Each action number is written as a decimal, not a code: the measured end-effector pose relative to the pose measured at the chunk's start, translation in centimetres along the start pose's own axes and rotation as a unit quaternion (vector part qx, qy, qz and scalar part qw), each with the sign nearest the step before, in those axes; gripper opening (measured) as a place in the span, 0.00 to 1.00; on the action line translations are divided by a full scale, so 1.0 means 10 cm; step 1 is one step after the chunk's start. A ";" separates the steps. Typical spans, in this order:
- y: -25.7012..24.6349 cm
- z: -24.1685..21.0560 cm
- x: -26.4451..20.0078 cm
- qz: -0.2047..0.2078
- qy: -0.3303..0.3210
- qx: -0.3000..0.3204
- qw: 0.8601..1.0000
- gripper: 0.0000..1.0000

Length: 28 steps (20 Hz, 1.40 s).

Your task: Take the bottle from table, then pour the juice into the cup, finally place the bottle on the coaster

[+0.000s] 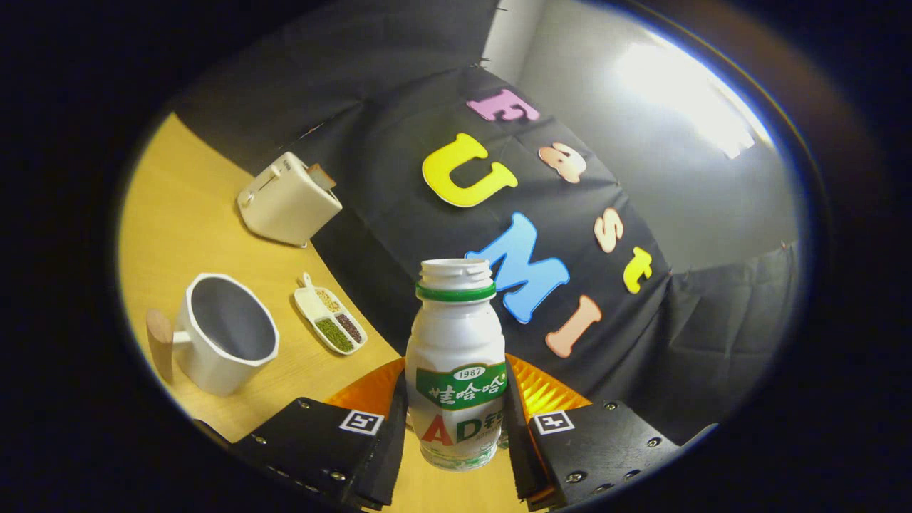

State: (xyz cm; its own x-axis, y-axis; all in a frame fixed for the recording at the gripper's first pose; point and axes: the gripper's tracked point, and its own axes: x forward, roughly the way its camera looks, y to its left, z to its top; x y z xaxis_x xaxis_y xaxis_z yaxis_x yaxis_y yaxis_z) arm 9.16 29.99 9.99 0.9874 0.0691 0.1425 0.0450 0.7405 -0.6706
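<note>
Bottle [456, 370] stands upright between the two fingers of the gripper [456, 427], and both fingers press on its sides, so the jaws are closed on it. The bottle is small, white and plastic, with a green ring under its open, capless mouth. Its label is green and white, with big red and blue letters lower down.

An orange coaster [545, 392] with fine ridges lies just behind the bottle, near the far edge of the wooden table [185, 214]. A white cup [228, 333] with flat sides and a wooden handle sits to the left, well apart from the bottle, with bare table between them. Its inside is dark. A small white dish [331, 322] holding three kinds of grains lies beyond the cup, close to the table edge. A cream toaster [288, 201] sits far off at the left.
</note>
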 end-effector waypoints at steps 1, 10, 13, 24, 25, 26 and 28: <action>0.00 -0.04 0.02 0.006 0.006 0.034 0.999 0.62; 0.11 -0.57 0.25 0.078 0.056 0.255 0.962 0.62; 0.20 -0.62 0.29 0.105 0.061 0.310 0.943 0.62; 0.53 -0.36 0.55 0.156 0.044 0.345 0.924 0.62; 0.57 -0.39 0.55 0.158 0.046 0.344 0.925 0.62; 0.60 -0.41 0.56 0.160 0.050 0.345 0.924 0.62; 0.61 -0.44 0.59 0.161 0.053 0.352 0.921 0.62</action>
State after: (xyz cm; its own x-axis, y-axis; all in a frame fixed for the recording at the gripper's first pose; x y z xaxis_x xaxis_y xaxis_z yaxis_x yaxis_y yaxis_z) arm 15.91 32.00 3.55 0.9431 0.3231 -0.0783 -0.3257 0.9452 -0.0225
